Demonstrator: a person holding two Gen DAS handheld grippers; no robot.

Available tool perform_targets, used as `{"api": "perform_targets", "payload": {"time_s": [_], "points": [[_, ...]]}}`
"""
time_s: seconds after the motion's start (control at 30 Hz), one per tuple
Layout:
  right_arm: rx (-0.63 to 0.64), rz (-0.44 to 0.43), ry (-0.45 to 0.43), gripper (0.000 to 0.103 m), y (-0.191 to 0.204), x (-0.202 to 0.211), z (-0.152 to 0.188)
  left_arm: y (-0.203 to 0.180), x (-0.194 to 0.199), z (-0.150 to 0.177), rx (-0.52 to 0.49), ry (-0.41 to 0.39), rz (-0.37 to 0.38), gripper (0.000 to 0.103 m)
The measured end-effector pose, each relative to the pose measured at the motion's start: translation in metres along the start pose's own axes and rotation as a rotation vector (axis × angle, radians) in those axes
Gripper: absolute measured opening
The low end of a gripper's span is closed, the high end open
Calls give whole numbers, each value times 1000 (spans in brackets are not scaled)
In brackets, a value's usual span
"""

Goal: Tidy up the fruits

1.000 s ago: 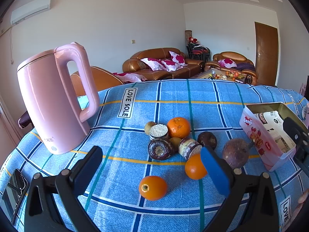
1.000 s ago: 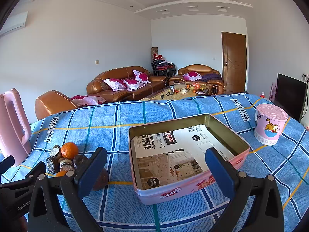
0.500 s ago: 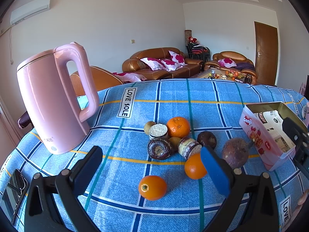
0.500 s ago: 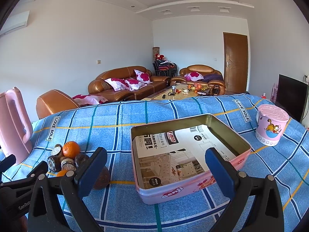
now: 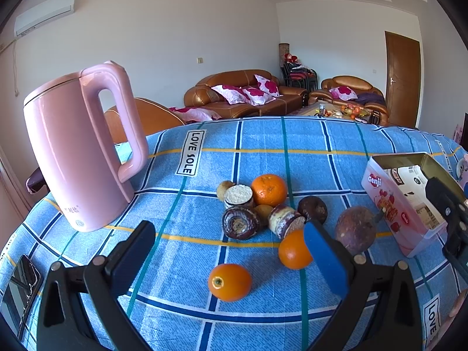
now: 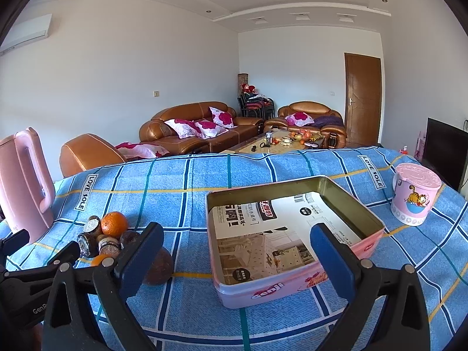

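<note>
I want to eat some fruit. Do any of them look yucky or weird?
Yes. In the fruit pile, the cut pieces have dark, wrinkled rinds and dried-out faces, one crusted white. The oranges look fine. The pink tin holds only paper.

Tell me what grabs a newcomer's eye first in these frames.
Probably the pink kettle, standing tall at the left of the blue checked tablecloth. Next, the pile of fruit mid-table, with one orange lying apart between the open left tongs. To the right, the pink tin sits open with no fruit inside, only a printed sheet, framed by the open right tongs.
</note>
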State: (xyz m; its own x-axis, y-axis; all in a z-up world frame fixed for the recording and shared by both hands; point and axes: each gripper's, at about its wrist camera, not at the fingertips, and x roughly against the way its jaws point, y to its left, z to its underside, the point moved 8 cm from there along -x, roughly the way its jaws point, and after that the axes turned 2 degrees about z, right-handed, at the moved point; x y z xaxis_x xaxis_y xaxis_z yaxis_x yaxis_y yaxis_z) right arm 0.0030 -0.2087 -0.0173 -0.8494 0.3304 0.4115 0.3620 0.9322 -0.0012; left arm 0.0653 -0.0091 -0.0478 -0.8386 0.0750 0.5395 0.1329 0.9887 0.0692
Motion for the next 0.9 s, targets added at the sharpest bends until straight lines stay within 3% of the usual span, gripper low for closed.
{"api": "perform_targets", "payload": {"time_s": [0.17,0.37,0.53,0.6,0.63,0.67,0.77,0.9], "points": [[9,-22,15,86,4,-1,2,3,-2,0,-1,14,0,103],[9,-101,52,76,10,-4,6,38,-3,-8,3,39,-88,103],[60,-243,112,76,36,-7,15,54,-6,-4,103,125,76,102],[86,-290,145,76,50,-11,19,51,-9,2,111,184,136,93],[97,-310,168,76,56,-13,22,50,-10,6,108,209,154,85],[112,-330,195,76,63,-17,25,48,-13,9,102,234,164,83],[212,-337,249,68,82,-30,33,38,-14,16,80,269,201,81],[300,-356,354,68,102,-56,45,22,-14,20,11,282,232,80]]}}
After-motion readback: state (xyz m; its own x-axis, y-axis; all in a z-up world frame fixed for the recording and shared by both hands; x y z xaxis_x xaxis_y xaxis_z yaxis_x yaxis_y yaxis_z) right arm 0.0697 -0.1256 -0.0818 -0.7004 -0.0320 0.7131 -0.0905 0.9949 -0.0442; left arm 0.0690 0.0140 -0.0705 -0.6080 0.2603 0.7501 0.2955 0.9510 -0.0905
